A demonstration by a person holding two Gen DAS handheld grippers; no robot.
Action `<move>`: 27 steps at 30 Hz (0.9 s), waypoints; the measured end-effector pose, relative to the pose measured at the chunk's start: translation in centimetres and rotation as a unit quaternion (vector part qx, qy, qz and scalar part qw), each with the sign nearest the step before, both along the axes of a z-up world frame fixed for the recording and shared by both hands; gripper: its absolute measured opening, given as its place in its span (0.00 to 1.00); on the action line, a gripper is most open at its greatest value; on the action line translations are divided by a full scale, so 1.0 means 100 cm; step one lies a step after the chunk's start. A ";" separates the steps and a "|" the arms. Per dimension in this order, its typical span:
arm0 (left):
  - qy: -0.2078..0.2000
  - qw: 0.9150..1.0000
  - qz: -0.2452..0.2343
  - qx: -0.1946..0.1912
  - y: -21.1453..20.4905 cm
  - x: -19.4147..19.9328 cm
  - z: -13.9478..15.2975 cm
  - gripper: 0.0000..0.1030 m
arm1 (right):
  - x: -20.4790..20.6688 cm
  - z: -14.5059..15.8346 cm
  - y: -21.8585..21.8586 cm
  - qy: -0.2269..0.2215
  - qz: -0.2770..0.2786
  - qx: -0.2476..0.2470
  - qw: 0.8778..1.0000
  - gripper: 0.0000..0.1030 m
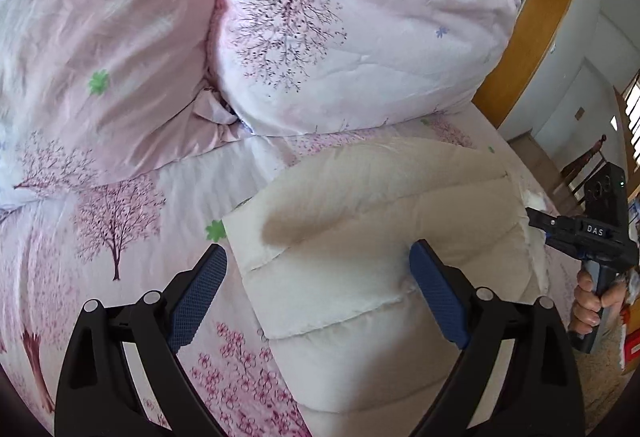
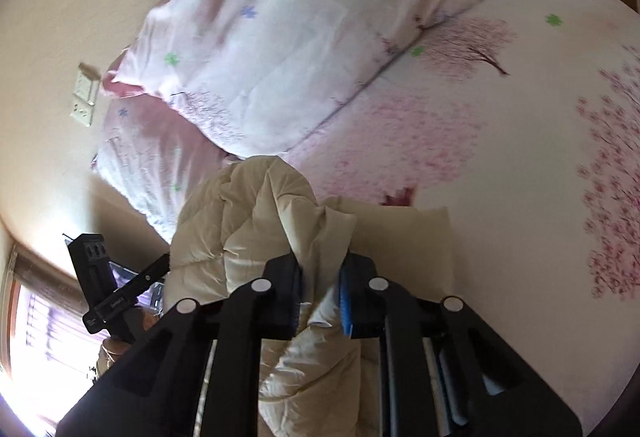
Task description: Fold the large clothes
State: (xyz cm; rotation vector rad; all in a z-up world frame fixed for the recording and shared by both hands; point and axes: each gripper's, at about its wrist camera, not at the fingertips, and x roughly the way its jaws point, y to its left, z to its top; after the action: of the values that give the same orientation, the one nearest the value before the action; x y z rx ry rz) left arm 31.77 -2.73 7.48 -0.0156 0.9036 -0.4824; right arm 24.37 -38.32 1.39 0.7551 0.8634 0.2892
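right claw [image 2: 320, 289] clamped on a bunched fold of the cream quilted jacket [image 1: 380, 277]; left claw [image 1: 318, 293] spread apart over it, on the floral bed [image 1: 120, 221].

Bright daylight; window [image 2: 36, 321] glare blown out; motion blur; fisheye edges warped, vignetted.
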 end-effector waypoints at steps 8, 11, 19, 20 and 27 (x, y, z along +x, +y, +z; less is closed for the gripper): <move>0.011 1.000 -0.014 0.022 -0.018 0.010 -0.021 0.92 | 0.003 -0.022 -0.008 0.044 -0.007 -0.031 0.999 0.15; 0.019 0.999 -0.018 0.028 -0.024 0.015 -0.028 0.92 | 0.006 -0.032 -0.009 0.058 -0.006 -0.039 0.998 0.16; 0.034 0.998 -0.020 0.051 -0.035 0.025 -0.049 0.94 | 0.017 -0.052 -0.015 0.090 0.000 -0.029 0.996 0.16; 0.032 0.998 -0.018 0.054 -0.035 0.025 -0.049 0.94 | 0.017 -0.052 -0.015 0.092 0.000 -0.028 0.995 0.17; -0.028 0.998 -0.017 0.044 -0.016 -0.023 -0.006 0.91 | -0.017 -0.006 -0.009 0.042 -0.016 -0.100 0.994 0.41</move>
State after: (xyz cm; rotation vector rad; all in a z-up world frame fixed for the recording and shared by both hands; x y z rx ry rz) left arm 29.46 -4.35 6.87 0.0936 0.8698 -0.4722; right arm 22.68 -39.20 0.78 0.5976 0.9437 0.1416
